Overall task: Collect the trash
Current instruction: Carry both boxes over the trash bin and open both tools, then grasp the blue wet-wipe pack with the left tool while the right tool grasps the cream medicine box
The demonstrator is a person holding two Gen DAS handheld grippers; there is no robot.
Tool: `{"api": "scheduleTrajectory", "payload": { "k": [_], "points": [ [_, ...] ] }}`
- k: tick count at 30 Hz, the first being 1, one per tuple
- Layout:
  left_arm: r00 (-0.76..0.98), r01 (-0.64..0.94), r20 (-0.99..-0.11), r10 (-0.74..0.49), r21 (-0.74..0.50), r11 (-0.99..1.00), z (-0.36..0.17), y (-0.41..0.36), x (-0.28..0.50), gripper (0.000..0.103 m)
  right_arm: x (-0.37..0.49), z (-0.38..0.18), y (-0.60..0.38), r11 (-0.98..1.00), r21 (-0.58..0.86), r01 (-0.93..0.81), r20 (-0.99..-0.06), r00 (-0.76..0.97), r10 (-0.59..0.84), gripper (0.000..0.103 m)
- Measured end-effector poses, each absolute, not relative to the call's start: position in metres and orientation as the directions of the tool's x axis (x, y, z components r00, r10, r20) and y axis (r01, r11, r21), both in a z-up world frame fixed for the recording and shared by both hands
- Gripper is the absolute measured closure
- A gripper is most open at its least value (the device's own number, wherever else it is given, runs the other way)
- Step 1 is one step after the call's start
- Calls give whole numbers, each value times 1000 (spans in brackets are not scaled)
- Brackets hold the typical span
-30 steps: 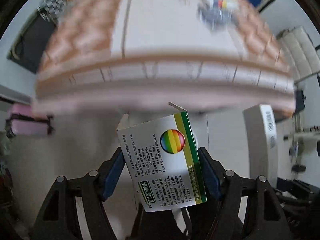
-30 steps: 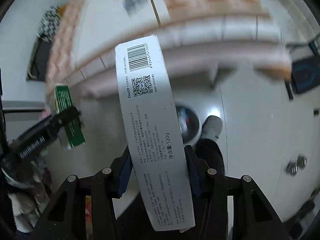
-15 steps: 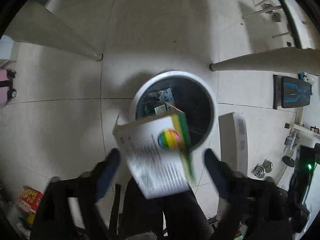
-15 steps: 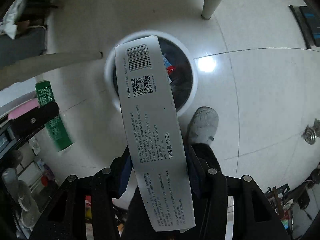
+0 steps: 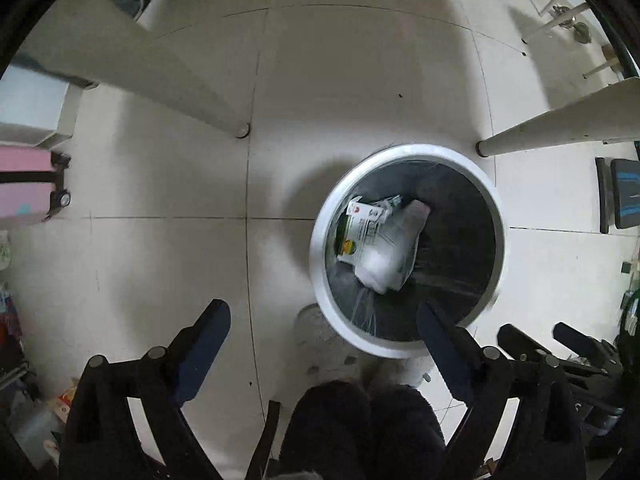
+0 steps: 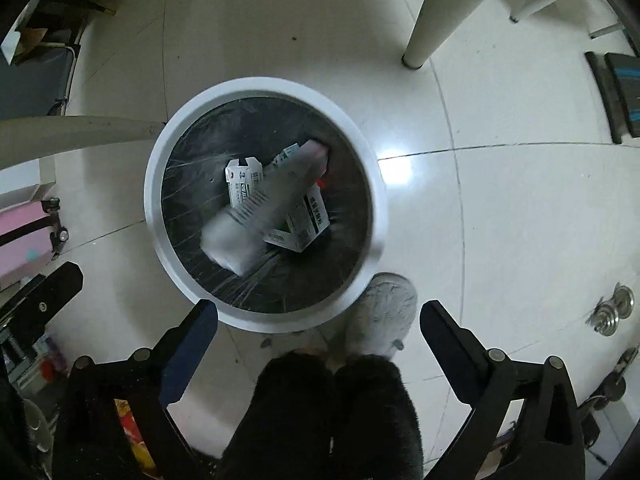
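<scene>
A round white-rimmed bin with a dark liner stands on the tiled floor. A long white box, blurred, drops into it across a green-and-white carton. My left gripper hangs open above the bin's near left rim with nothing between its fingers. In the right wrist view the bin lies straight ahead, and the long white box falls slantwise over small cartons. The jaws of my right gripper are opening, wide apart, with nothing between them.
Pale table legs stand beside the bin. A pink suitcase sits at the left. The person's dark trouser legs and a grey slipper are just below the bin. Metal weights lie at the right.
Both grippers dropped from table height to above the bin. The left let go of the green-and-white carton, the right let go of the long white box; both now lie or fall inside.
</scene>
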State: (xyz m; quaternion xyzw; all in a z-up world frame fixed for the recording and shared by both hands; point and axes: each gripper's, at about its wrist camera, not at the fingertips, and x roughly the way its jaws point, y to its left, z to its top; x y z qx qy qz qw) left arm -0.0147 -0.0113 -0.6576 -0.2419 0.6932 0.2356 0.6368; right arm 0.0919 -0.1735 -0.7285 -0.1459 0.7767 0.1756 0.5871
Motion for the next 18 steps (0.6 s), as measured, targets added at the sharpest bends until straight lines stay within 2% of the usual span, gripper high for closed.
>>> {"api": "scheduleTrajectory", "payload": {
  "k": [6, 18],
  "points": [
    [-57, -621, -998, 3, 38, 783, -621, -22, -23, 8, 96, -692, -180, 890, 60, -453, -979, -199, -36, 1],
    [2, -602, -1000, 24, 18, 798, -526, -28, -43, 8, 85, -565, -189, 883, 59, -466, -990, -138, -7, 1]
  ]
}}
